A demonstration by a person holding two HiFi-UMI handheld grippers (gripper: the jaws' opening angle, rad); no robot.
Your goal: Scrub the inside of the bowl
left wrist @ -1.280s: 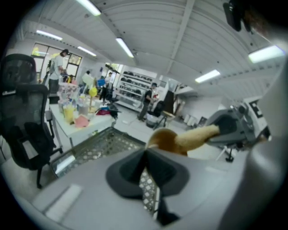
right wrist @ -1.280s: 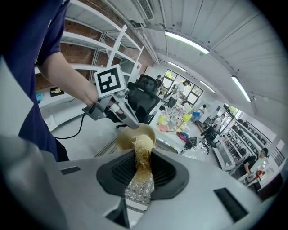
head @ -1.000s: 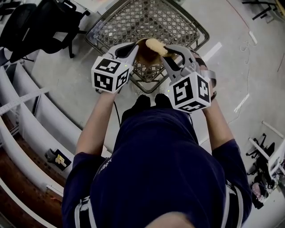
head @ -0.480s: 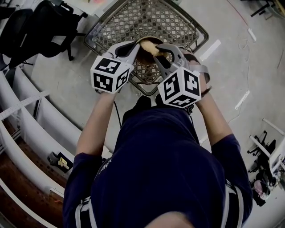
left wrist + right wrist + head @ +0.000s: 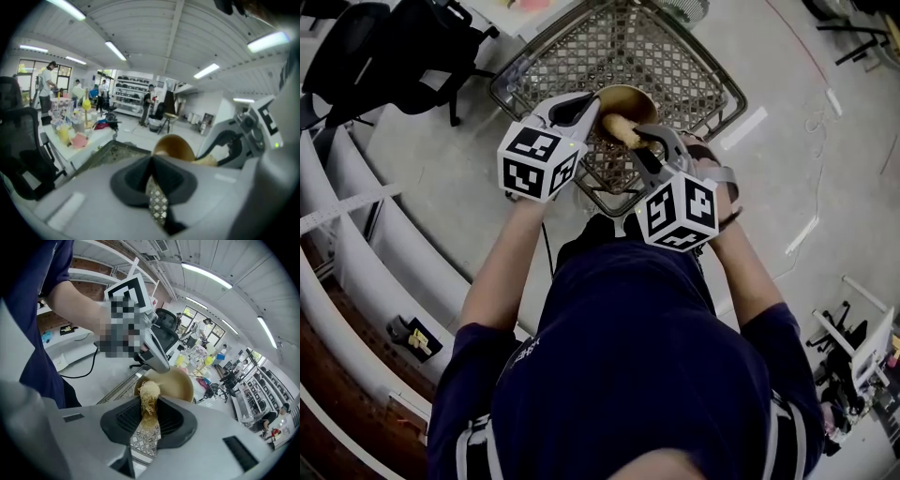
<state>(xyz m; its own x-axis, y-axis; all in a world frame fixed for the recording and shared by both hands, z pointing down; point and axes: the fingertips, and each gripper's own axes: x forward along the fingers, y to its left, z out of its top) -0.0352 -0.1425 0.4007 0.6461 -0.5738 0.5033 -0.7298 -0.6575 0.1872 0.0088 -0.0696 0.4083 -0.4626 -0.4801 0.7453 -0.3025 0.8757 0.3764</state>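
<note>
My right claw, pinching the scrubber, has sunk to the bowl's six o'clock edge; my left claw pinches its rim, so scrubbing can start.

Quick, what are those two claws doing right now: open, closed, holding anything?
Left claw: closed on the rim of the bowl.
Right claw: closed on the yellow scrubber.
</note>
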